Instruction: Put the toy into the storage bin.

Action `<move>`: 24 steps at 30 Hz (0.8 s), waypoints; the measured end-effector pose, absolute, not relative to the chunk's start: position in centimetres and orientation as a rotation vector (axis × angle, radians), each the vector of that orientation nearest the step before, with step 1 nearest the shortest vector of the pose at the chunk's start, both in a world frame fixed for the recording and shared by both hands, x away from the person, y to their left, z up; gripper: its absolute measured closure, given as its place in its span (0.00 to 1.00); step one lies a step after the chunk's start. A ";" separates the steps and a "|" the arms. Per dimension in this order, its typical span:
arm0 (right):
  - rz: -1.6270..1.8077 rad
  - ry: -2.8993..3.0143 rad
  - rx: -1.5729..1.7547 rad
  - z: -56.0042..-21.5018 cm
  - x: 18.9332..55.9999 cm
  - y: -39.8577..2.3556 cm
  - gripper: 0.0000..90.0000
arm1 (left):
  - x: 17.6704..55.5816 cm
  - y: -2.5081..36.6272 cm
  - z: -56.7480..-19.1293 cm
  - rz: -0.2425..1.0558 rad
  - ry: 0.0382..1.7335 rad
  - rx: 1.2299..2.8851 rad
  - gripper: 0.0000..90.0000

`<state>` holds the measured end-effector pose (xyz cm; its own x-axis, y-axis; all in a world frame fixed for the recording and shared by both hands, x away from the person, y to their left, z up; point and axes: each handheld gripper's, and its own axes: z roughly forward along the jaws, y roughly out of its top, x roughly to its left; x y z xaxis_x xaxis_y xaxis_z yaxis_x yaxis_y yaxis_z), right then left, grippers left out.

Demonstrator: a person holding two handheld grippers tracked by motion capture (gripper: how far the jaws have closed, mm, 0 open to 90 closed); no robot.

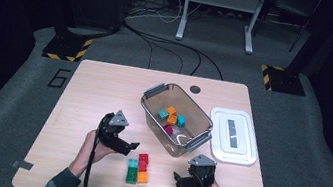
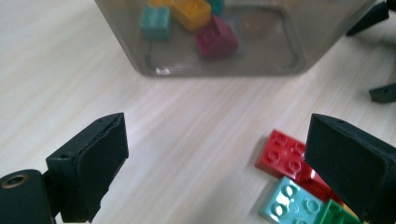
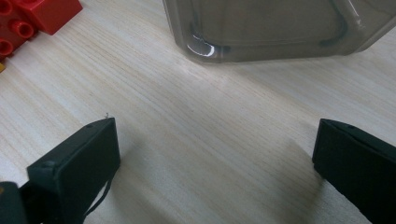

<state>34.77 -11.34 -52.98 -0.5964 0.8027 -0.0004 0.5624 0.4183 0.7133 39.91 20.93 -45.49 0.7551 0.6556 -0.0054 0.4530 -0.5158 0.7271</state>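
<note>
Brick cluster (image 1: 138, 168): red, teal, green and orange bricks, touching, on the surface (image 1: 89, 91) between both grippers.
Left gripper (image 1: 132, 145): jaws wide apart, nothing between them; its own view puts the red brick (image 2: 282, 153) just beside one jaw.
Right gripper (image 1: 176, 178): jaws wide apart over bare wood, holding nothing.
Clear bin (image 1: 151, 114): behind the cluster; high view shows loose bricks inside.
Lid (image 1: 248, 137): high view, beside the bin.

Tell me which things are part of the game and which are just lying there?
Part of it:
- bricks on the table
- clear box with more bricks inside
- left tool, open beside the bricks
- right tool, open

Just lying there:
- white lid
- cables on the floor
</note>
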 end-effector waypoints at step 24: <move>0.979 2.336 1.175 -53.0 34.8 -11.3 0.00 | 38.5 21.3 -51.0 0.250 0.918 2.228 0.07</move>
<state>34.76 -11.34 -52.98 -0.5963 0.8028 -0.0004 0.5625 0.4181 0.7133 38.50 21.34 -51.00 0.7298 0.6786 -0.0831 0.5425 -0.5009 0.6744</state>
